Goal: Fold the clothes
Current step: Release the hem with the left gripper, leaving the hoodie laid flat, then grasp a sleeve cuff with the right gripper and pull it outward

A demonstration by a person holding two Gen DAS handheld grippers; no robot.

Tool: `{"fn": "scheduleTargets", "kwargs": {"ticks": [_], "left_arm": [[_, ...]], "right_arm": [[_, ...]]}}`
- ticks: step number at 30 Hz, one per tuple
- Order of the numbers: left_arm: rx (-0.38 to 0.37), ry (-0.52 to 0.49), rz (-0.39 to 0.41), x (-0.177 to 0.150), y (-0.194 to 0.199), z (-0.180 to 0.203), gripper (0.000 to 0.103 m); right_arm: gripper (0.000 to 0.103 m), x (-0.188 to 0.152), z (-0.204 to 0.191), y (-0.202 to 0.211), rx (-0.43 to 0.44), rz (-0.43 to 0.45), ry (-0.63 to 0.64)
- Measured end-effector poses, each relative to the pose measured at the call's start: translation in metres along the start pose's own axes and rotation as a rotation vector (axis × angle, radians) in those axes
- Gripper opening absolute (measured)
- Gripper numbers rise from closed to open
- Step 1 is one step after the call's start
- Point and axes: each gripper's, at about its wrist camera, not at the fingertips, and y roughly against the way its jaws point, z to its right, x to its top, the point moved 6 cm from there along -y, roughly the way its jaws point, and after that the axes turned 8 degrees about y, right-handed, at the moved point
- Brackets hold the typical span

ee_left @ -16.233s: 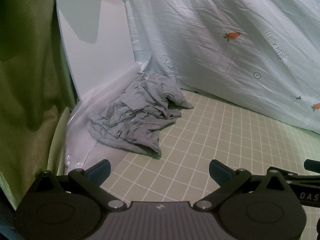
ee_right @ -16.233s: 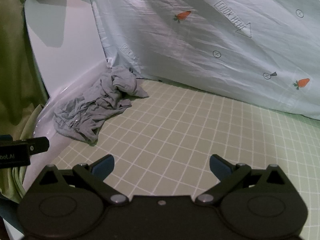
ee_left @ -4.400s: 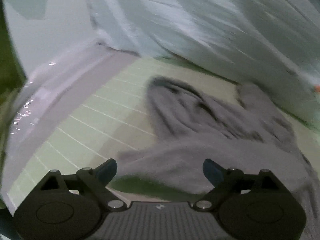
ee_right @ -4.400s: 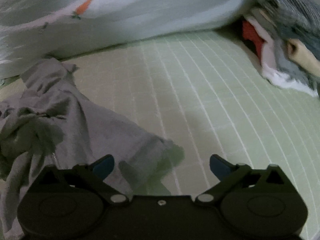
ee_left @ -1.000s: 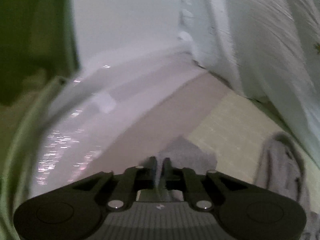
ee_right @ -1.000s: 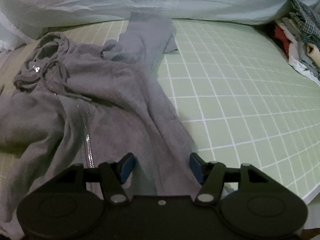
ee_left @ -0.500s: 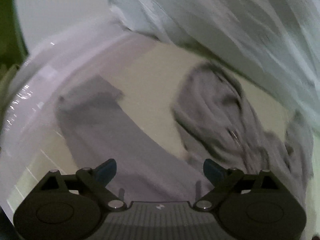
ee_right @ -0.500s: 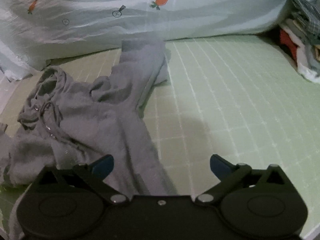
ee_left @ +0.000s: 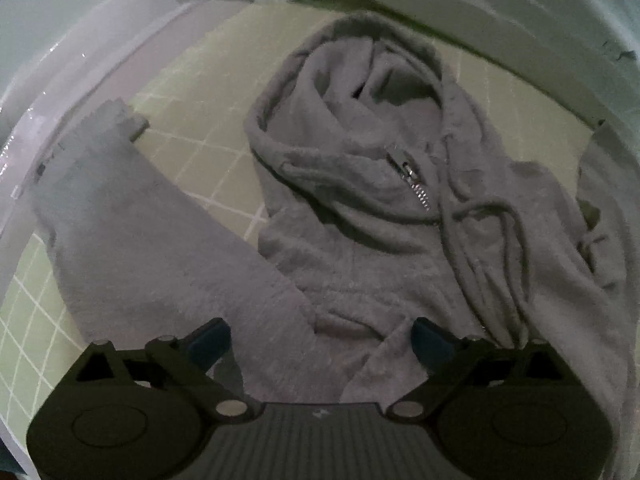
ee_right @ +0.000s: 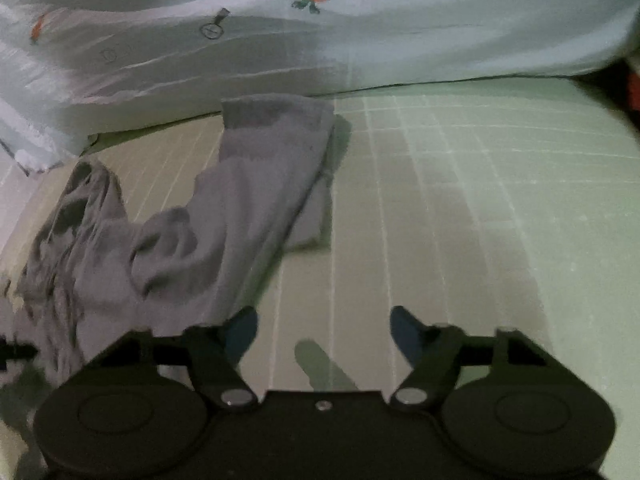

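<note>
A grey zip hoodie lies spread on the green checked mat. Its hood is at the top and its zipper is in the middle. One sleeve runs out to the upper left. My left gripper hovers over the hoodie's chest. Its jaws are opening wide and cloth lies below them, unpinched. In the right wrist view the other sleeve stretches toward the sheet. My right gripper is beside it over bare mat; its jaws are closing with nothing between them.
A pale blue sheet with carrot prints is bunched along the far side of the mat. A white glossy panel borders the mat at the left. Something red shows at the far right edge.
My left gripper let go of the sleeve cuff, opened wide and swung over to the hoodie's chest. My right gripper left the hoodie's body, opened, shifted right beside the sleeve, and has narrowed.
</note>
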Motion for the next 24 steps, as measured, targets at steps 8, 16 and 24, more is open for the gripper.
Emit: {"fn": "scheduleTargets", "kwargs": {"ticks": [8,16,24], "left_arm": [[0.032,0.041,-0.053,0.000,-0.016,0.006,0.103],[0.034,0.039,-0.064,0.000,-0.015,0.007,0.103],[0.042,0.058,-0.062,0.000,-0.015,0.010,0.103]], "right_arm": [[0.038,0.040,-0.006,-0.046,0.033,-0.006,0.088],[0.004,0.048,-0.001,-0.055,0.065,-0.002,0.135],[0.003,0.047,0.076,-0.003,-0.216,0.129,0.084]]}}
